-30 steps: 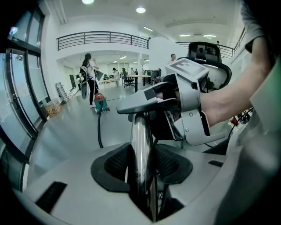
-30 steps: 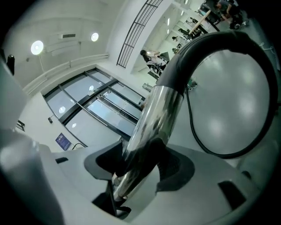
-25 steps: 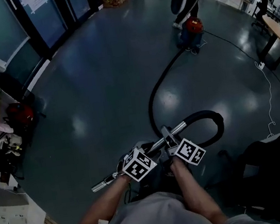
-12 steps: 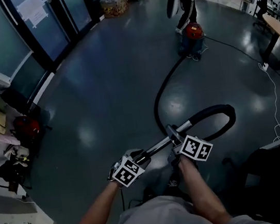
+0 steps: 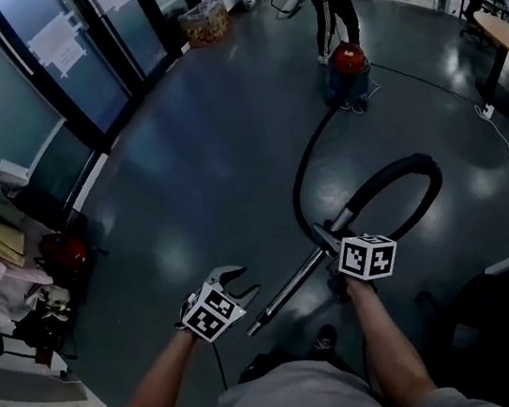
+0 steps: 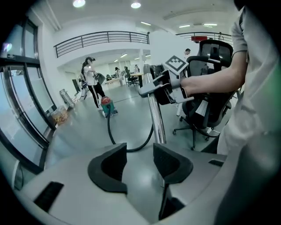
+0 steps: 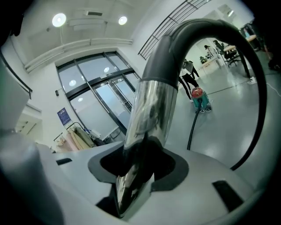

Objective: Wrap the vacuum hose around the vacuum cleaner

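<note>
Metal tube (image 5: 287, 292) gripped by the right hand-held gripper (image 5: 331, 238), jaws just closed tighter; left hand-held gripper (image 5: 240, 283) open, empty. The tube may be dragged loose by the hose (image 5: 409, 161).

Open floor (image 5: 182, 161) spans centre and left; obstacles: wand (image 5: 288, 291) and looping black hose (image 5: 400, 165) toward the vacuum cleaner (image 5: 348, 62) at right, clutter (image 5: 9, 272) along the left edge, chair (image 5: 506, 302) lower right.
</note>
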Demonstrator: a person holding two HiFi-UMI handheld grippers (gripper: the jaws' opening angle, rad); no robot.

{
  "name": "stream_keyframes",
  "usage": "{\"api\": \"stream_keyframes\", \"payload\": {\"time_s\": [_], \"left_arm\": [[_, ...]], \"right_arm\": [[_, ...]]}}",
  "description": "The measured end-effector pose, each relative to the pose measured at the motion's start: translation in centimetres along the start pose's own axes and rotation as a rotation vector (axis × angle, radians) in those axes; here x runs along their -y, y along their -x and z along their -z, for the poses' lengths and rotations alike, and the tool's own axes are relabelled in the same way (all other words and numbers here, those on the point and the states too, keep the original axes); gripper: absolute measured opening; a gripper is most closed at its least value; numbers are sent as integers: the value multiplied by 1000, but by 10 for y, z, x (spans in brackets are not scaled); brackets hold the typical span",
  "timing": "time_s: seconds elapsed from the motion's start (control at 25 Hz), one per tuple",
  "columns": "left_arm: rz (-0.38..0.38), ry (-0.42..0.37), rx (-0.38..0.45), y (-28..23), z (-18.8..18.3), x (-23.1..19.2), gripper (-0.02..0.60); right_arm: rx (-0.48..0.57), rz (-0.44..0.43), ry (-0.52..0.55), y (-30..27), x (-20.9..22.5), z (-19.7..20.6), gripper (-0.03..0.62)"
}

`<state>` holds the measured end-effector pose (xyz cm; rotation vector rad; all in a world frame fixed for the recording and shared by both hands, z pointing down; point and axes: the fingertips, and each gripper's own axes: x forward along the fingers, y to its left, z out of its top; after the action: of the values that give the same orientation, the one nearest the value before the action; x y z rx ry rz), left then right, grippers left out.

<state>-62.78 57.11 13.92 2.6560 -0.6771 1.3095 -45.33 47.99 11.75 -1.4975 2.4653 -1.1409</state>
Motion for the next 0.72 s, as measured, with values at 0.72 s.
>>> {"api": "stream_keyframes", "payload": {"time_s": [0.72], "left_arm": [[213,-365,209,-71,-176,-20,179]], "right_arm": [[-161,113,379,3,32,-24,161]]}}
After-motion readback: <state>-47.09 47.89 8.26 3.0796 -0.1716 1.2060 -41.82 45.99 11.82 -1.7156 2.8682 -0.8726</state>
